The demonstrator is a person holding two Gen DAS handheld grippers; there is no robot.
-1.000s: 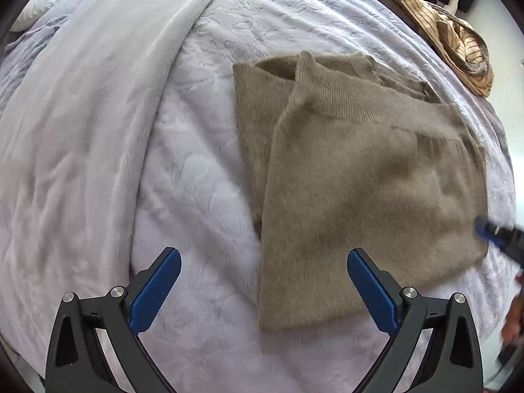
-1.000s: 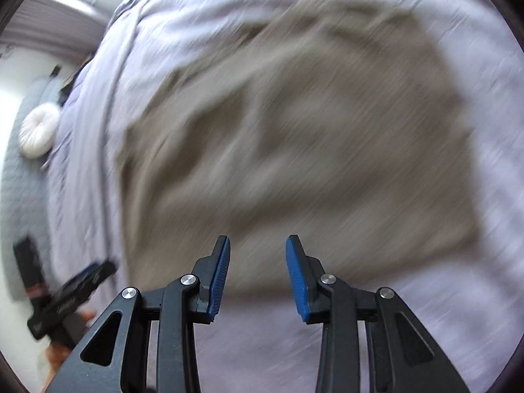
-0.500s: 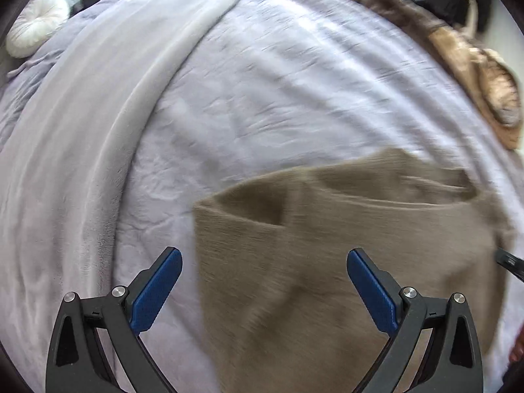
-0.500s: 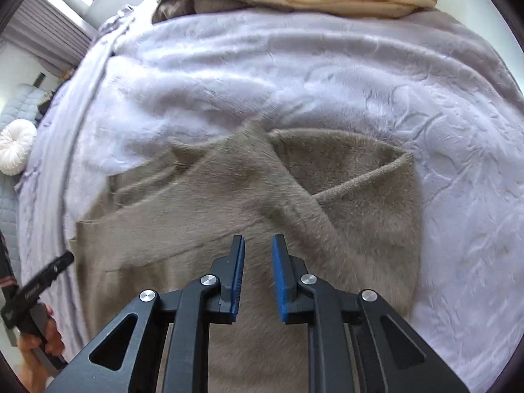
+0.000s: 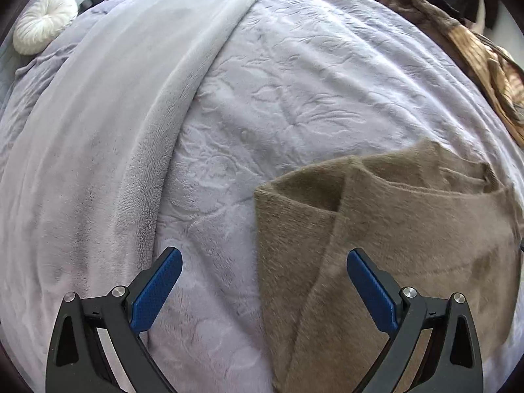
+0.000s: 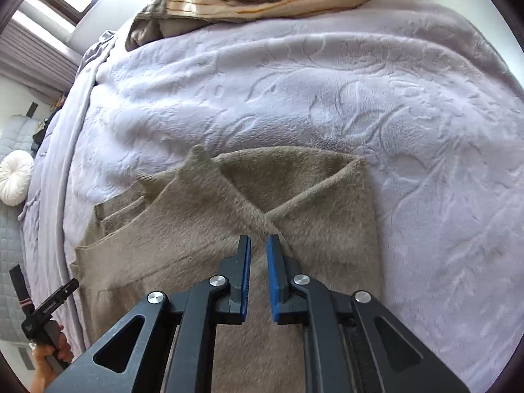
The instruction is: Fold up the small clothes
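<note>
**Both sleeves in, second fold to come**

Left wrist view: my left tool [image 5: 263, 286] hangs over the bed with its jaws wide apart and nothing between the pads. One blue pad is above the lilac bedspread [image 5: 294, 98], the other above the brown sweater [image 5: 409, 245], so the sweater's left edge runs between them, untouched. The sweater lies flat on the bedspread at the lower right of this view, its sleeve folded across the body. A grey fleece blanket [image 5: 114, 131] lies to the left, a round white cushion [image 5: 44, 23] far off, and a striped garment [image 5: 484, 65] at the bed's far edge.

Right wrist view: my right tool [image 6: 258, 250] has just been closing; its jaws stand nearly together, only a thin slit left, with no cloth caught in it. It hovers right above the point where the two folded sleeves cross. My left hand [image 6: 49, 357] shows at the lower left, beside the bed.

I judge the sleeve step finished and the lengthwise fold next. That calls for taking one end of the sweater with both tools, lifting evenly, and laying it over the other end without disturbing the sleeves.
</note>
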